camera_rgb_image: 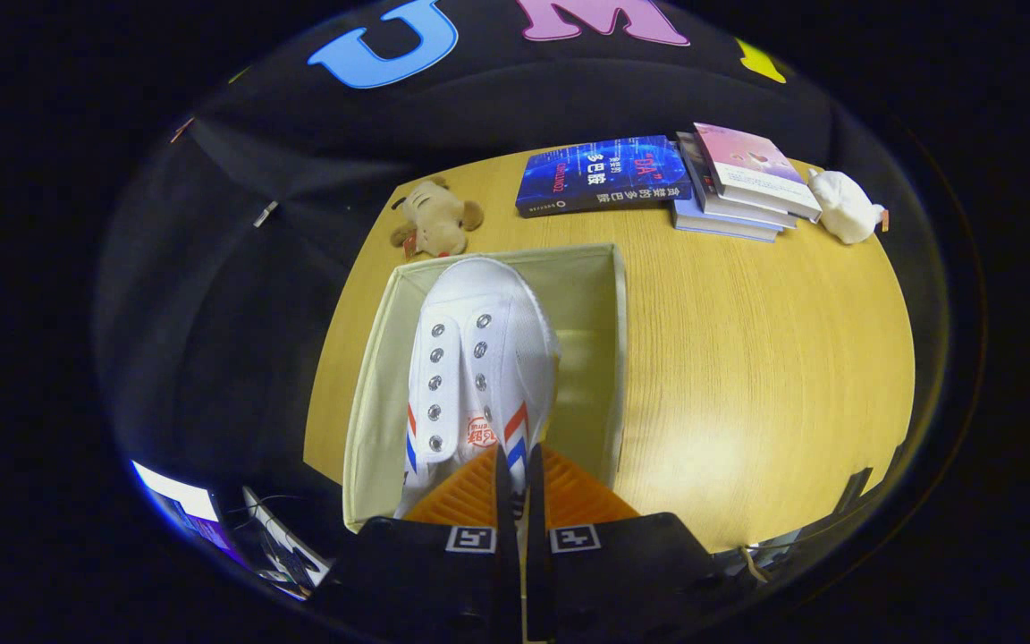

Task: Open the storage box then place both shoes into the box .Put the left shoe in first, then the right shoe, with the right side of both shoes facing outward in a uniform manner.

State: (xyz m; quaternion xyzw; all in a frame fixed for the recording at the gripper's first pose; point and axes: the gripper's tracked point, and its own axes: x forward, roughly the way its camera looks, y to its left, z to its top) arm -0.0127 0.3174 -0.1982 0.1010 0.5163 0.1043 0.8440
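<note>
The white shoe (479, 358) runs straight away from the gripper (519, 474) — heel end at the fingers, rounded toe pointing toward the far wall of the storage box (372, 376). Its long axis lies along the line of the fingers and roughly along the box's length. It hangs over the left half of the open box, the toe reaching near the far rim; whether its sole touches the box floor cannot be told.

The shoe is plain white canvas with two rows of metal eyelets and no laces showing, a small red mark on the tongue, and red and blue slanted stripes on both sides near the heel.

The orange fingers (466, 496) are drawn nearly together, only a thin gap between them, pinching the heel edge of the shoe.

The box is pale cream fabric, lid off, standing on a wooden table (747, 358). Beyond it lie a brown plush toy (434, 219), a stack of books (658, 179) and a white plush toy (846, 206) — all well apart from the shoe.
</note>
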